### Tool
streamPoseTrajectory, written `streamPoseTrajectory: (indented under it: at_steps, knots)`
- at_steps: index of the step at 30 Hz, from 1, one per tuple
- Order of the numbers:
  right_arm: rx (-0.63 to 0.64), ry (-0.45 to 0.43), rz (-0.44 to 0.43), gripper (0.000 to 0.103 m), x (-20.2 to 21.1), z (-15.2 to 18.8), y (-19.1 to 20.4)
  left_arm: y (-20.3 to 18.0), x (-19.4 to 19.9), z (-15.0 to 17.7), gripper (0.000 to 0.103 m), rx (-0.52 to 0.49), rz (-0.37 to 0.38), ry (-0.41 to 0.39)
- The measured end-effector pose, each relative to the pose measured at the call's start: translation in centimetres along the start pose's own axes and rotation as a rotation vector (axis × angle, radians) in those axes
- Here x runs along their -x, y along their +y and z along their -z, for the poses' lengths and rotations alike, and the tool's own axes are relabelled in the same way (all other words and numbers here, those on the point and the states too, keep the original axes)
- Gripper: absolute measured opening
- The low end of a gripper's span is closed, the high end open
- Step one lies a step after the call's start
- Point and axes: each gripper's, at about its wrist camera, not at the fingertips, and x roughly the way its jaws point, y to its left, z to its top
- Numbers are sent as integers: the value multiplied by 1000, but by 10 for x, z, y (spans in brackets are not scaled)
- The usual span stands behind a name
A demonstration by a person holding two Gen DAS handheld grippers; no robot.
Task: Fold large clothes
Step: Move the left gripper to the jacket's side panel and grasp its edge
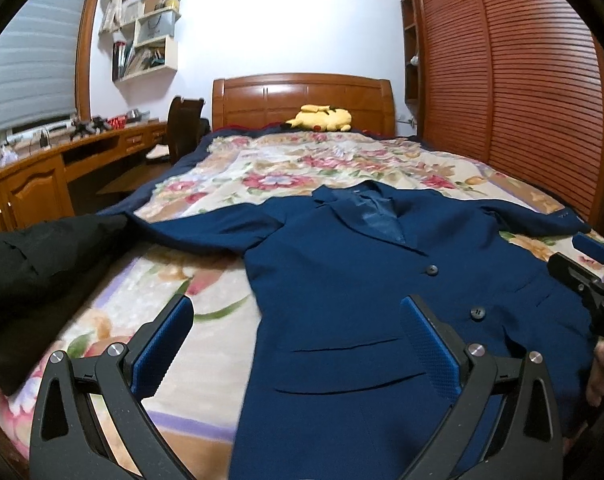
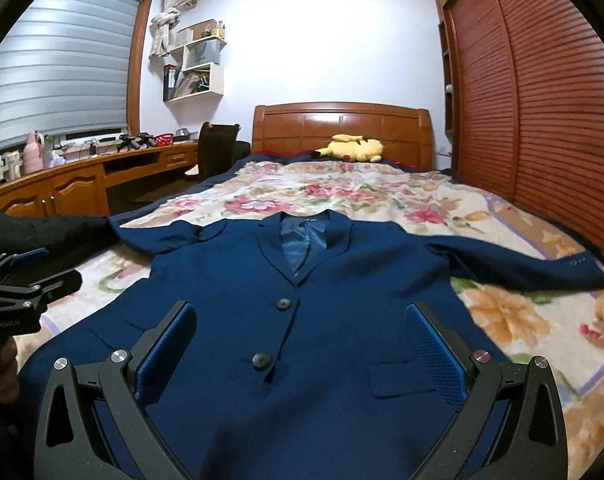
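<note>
A navy blue suit jacket [image 1: 342, 280] lies face up and buttoned on the floral bedspread, collar toward the headboard, both sleeves spread out sideways. My left gripper [image 1: 297, 340] hovers open over the jacket's left hem edge, nothing between its blue pads. My right gripper [image 2: 302, 344] is open above the lower front of the jacket [image 2: 302, 300], near the two buttons. Each gripper shows at the edge of the other's view: the right gripper [image 1: 594, 272], the left gripper [image 2: 17, 280].
A black garment [image 1: 41, 264] lies on the bed's left side next to the jacket sleeve. A yellow plush toy [image 2: 352, 148] rests by the wooden headboard [image 2: 342, 128]. A slatted wardrobe [image 2: 542, 100] runs along the right, a wooden desk [image 2: 81, 176] and chair along the left.
</note>
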Motion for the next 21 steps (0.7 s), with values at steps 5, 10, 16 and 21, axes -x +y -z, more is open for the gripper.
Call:
streamPoseTrajectory:
  at_steps: [5,10,16,21]
  knots:
    - [14,19,-36,103,-12,-7,7,17,-6,-6,103,-3,-30,24]
    - [32,24,-65,103,-23,-20,11,35,-10,-13,103,5,-43,28]
    - [26,28,-94,103,-43,-32,12,50,-23,-20,103,3,-43,65]
    - [13,58,-101,103,-71,-38,13,62,-37,-29,103,-8,-54,92]
